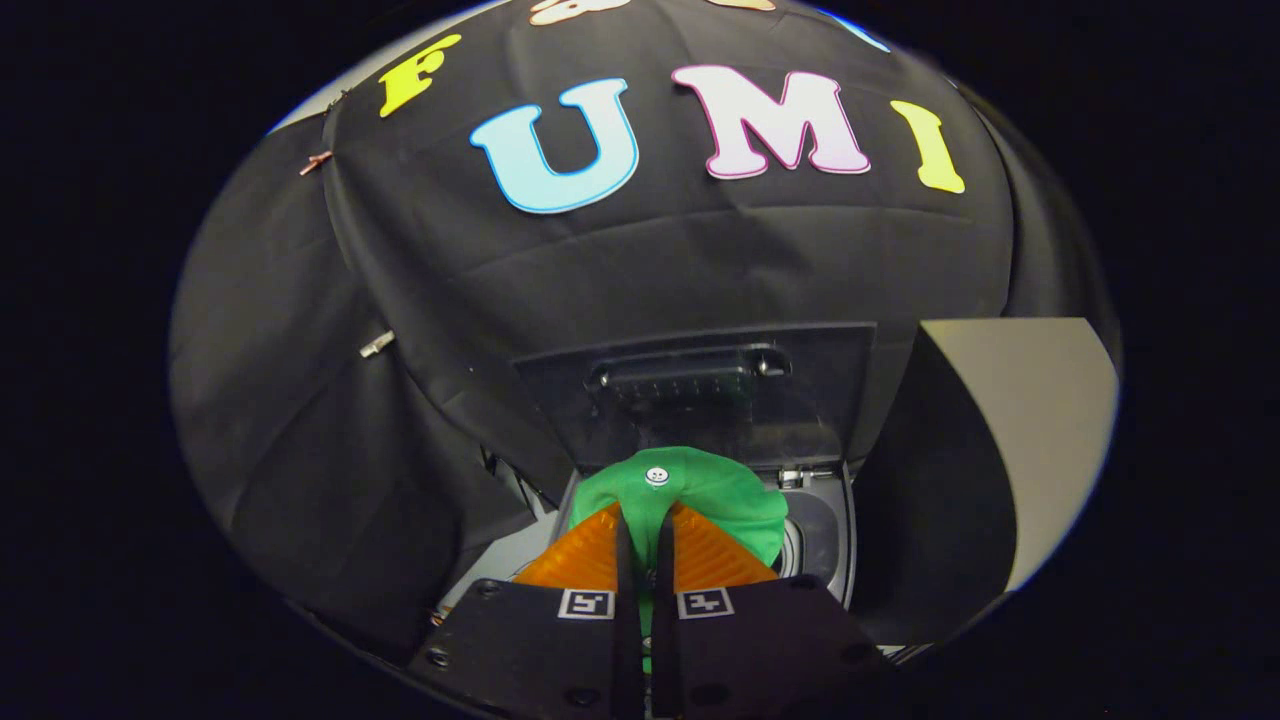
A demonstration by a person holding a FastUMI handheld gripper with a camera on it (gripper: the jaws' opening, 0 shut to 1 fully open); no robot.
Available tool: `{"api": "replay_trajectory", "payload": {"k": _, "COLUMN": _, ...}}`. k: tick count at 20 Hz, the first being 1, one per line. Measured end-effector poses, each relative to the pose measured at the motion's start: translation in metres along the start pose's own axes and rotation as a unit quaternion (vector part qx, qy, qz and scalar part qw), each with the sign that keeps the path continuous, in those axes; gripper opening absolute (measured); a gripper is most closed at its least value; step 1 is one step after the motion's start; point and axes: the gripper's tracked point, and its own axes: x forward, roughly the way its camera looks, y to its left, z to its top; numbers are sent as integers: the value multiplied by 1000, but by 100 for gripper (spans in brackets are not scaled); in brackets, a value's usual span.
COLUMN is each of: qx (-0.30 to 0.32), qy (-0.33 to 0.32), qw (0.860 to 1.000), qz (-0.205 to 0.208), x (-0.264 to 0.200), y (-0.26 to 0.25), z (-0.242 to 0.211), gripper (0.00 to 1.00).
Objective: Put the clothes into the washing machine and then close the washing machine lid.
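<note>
Claw (645, 520) clenched on green garment (700, 495) w/ white button, over washer (820, 530), lid (700, 390) up.

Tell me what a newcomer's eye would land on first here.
The green garment stands out first, bunched just ahead of the gripper, whose fingers are shut on a fold of it. It hangs over the washing machine opening. Beyond it the dark lid stands raised against the black cloth wall.
</note>
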Motion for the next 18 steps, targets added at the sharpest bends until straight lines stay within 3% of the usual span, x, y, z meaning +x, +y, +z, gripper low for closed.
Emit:
{"api": "replay_trajectory", "payload": {"k": 11, "qx": -20, "qy": 29, "qw": 997, "qz": -71, "x": 101, "y": -57, "z": -88, "gripper": 8}}
{"api": "replay_trajectory", "payload": {"k": 14, "qx": -23, "qy": 34, "qw": 997, "qz": -60, "x": 110, "y": -53, "z": -95, "gripper": 15}}
{"api": "replay_trajectory", "payload": {"k": 18, "qx": -54, "qy": 29, "qw": 994, "qz": -92, "x": 105, "y": -63, "z": -92, "gripper": 83}}
